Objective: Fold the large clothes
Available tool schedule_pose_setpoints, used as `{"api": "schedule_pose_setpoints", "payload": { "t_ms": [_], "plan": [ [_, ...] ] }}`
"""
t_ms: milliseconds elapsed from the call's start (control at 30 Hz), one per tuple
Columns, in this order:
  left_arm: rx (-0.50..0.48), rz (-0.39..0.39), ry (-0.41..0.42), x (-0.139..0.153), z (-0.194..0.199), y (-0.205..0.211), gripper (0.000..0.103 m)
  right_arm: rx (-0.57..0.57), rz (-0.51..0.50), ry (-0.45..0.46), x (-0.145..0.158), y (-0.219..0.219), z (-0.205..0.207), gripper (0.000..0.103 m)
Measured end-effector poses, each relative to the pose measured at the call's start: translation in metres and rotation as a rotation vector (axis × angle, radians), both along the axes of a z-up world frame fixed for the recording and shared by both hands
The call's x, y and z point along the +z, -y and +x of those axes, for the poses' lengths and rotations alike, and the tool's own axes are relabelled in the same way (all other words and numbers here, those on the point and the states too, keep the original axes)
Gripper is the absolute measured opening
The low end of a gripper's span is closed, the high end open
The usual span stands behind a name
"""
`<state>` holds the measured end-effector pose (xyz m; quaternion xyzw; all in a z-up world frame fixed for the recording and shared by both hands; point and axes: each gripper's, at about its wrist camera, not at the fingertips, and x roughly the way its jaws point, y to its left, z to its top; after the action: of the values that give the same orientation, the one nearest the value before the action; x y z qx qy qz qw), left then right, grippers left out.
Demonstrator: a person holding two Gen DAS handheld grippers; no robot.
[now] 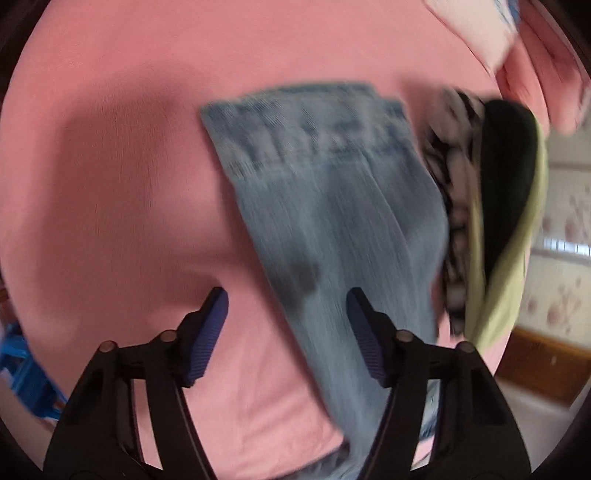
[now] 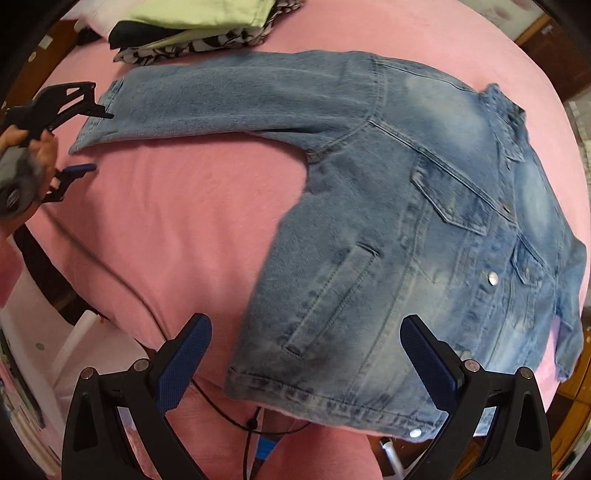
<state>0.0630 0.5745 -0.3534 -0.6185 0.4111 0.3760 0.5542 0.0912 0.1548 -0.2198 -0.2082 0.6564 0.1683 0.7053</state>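
On the pink bed (image 2: 192,206) a denim jacket (image 2: 424,229) lies flat, front up, snaps shut, one sleeve (image 2: 229,99) stretched out twd the left gripper (image 2: 92,142). That gripper sits at the cuff w/ jaws spread, cuff edge between them, not pinched; its own view is motion-blurred. Right gripper (image 2: 306,354) hovers over the hem (image 2: 325,398), jaws wide apart, nothing held. Beyond the sleeve, a pile of folded clothes (image 2: 199,33): green, black, b&w print. No brand, label or writing readable on the jacket.
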Motion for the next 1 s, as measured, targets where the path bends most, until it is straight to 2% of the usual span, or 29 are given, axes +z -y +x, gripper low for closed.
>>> {"api": "schedule_pose_setpoints", "payload": {
  "t_ms": [33,167,200,267,300,467,633,733,833,933,1000],
  "plan": [
    [0.016,0.02,-0.002,-0.004,-0.001,-0.005,0.048,0.001,0.001,0.008,-0.001,0.0,0.003,0.103],
    [0.088,0.133,-0.009,-0.012,-0.002,-0.025,0.028,-0.013,0.017,0.013,-0.01,0.008,0.016,0.103],
    [0.104,0.158,0.011,-0.011,-0.002,-0.029,0.024,-0.016,0.017,0.014,-0.012,0.012,0.019,0.103],
    [0.12,0.199,0.074,-0.004,-0.003,-0.035,0.007,-0.026,0.008,0.025,-0.015,0.022,0.024,0.103],
    [0.121,0.22,0.09,0.0,-0.002,-0.035,0.003,-0.033,0.012,0.033,-0.015,0.029,0.026,0.103],
    [0.057,0.4,0.205,0.054,0.012,-0.009,0.002,-0.045,0.019,0.031,-0.018,0.067,0.033,0.103],
    [-0.01,0.528,0.294,0.117,0.03,0.048,0.002,-0.051,0.029,0.068,-0.006,0.115,0.042,0.103],
    [-0.059,0.564,0.377,0.151,0.037,0.087,0.002,-0.074,0.051,0.082,0.003,0.148,0.055,0.103],
    [-0.15,0.597,0.417,0.182,0.057,0.142,0.002,-0.106,0.088,0.105,0.014,0.175,0.069,0.103],
    [-0.254,0.567,0.477,0.202,0.082,0.19,0.002,-0.157,0.156,0.104,0.024,0.206,0.085,0.103],
    [-0.345,0.569,0.483,0.214,0.1,0.225,0.002,-0.204,0.219,0.097,0.028,0.227,0.096,0.103]
  ]
}}
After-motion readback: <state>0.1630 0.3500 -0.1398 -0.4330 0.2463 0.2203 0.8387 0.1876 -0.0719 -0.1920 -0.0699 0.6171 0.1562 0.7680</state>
